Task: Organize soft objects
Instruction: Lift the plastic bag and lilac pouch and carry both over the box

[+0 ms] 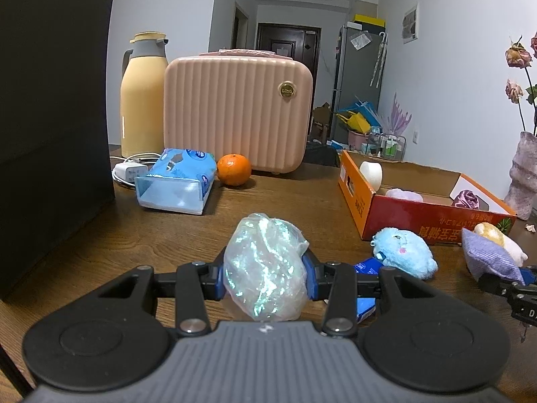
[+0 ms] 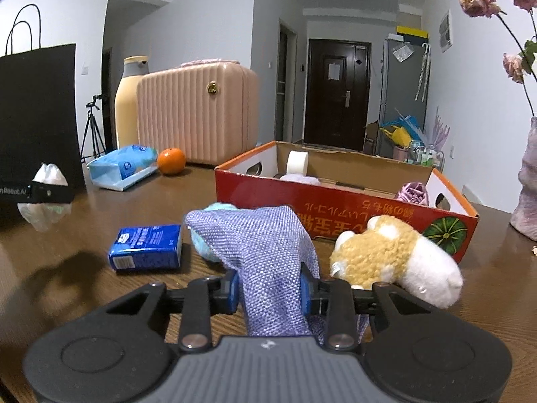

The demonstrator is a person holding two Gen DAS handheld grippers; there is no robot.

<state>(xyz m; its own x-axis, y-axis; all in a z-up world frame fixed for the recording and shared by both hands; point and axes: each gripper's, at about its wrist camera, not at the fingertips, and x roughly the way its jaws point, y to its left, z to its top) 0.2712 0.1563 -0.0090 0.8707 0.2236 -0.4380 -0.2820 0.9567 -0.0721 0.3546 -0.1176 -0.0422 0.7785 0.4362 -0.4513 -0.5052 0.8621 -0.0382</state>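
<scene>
Nearest the left wrist camera, the left gripper has its jaws clamped on a crumpled iridescent plastic bag, held above the brown table. Beyond it to the right lie a blue plush toy and, just behind that, an orange cardboard box holding a white tape roll and a purple fabric flower. Farther back stand an orange fruit, a blue tissue pack, a pink case, a yellow thermos and, at the left, a black paper bag. Closest to the right wrist camera, the right gripper has its jaws pressed onto a lavender woven cloth, whose free end rises over the blue plush toy. Just right of the cloth lies a tan and white plush toy, up against the front of the orange cardboard box. Left of the cloth, a small blue packet rests on the table. At the far left, the left gripper shows, with the plastic bag in its grip, clear of the table.
</scene>
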